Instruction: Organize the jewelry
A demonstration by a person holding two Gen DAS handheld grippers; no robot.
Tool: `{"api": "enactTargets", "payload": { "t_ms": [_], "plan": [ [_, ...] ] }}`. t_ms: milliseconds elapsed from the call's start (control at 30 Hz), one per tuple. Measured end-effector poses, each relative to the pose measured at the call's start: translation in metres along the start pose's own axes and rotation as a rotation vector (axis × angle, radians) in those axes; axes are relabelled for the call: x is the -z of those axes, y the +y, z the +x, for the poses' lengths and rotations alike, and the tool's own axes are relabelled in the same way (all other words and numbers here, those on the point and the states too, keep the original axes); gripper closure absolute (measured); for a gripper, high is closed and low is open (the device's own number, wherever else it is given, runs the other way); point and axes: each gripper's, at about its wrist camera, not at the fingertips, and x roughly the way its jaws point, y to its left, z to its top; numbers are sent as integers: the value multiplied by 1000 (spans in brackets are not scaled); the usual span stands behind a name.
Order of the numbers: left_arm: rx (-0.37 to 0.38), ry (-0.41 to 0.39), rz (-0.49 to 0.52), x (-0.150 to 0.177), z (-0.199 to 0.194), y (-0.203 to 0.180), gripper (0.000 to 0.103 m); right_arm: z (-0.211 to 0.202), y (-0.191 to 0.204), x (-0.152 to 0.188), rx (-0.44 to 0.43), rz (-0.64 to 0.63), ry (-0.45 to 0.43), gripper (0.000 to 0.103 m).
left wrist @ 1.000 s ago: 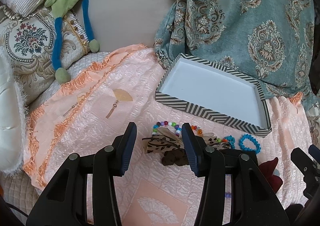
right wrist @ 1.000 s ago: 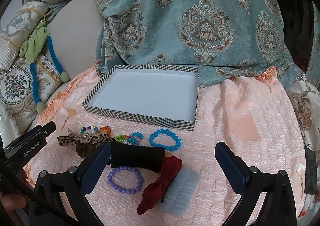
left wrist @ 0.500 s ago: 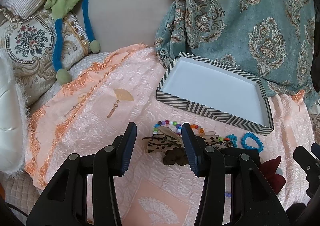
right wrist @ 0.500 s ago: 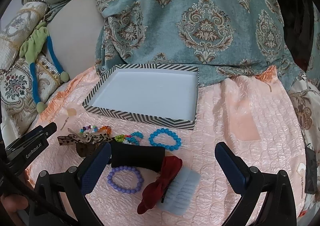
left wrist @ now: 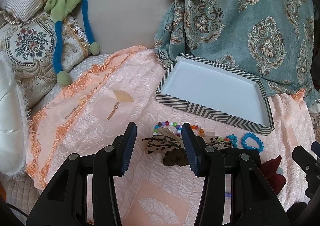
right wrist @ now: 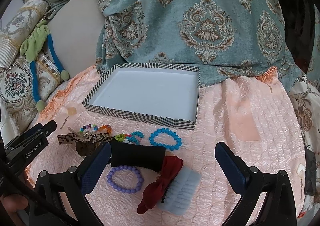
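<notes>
The jewelry lies in a loose group on the peach quilt [right wrist: 230,118], just in front of the striped tray [right wrist: 140,115], which is the landmark here. The tray is white inside and holds nothing. Nearest to its front wall is a blue bead bracelet [right wrist: 165,139], and beside this, toward the left, a smaller mixed bead piece [right wrist: 131,138] and a multicolour bead bracelet [left wrist: 170,126]. A leopard-print bow [left wrist: 162,144] lies across that bracelet, with a dark brown scrunchie [left wrist: 174,160] touching it on the near side. Further from the tray there is a black roll [right wrist: 138,157], then a purple bead bracelet [right wrist: 125,179], a dark red bow [right wrist: 162,180] and a pale blue comb-like piece [right wrist: 180,192] partly under the bow.

The left gripper [left wrist: 159,146] hovers over the leopard bow with its jaws wide apart, and nothing is between the pads. The right gripper [right wrist: 163,168] is spread even wider, above the black roll and the red bow, gripping nothing.

Behind the tray hangs a teal patterned cloth [right wrist: 200,26]. To the left of the tray are embroidered cushions [left wrist: 30,46] and a green and blue plush toy [left wrist: 66,4].
</notes>
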Motion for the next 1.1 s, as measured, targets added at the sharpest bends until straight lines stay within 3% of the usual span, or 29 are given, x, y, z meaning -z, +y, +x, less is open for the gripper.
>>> {"api": "enactTargets", "payload": {
  "t_ms": [1100],
  "plan": [
    [-3,-16,-14,-1,-4,7,57,2,2,3,-18,7,18,0]
  ]
}}
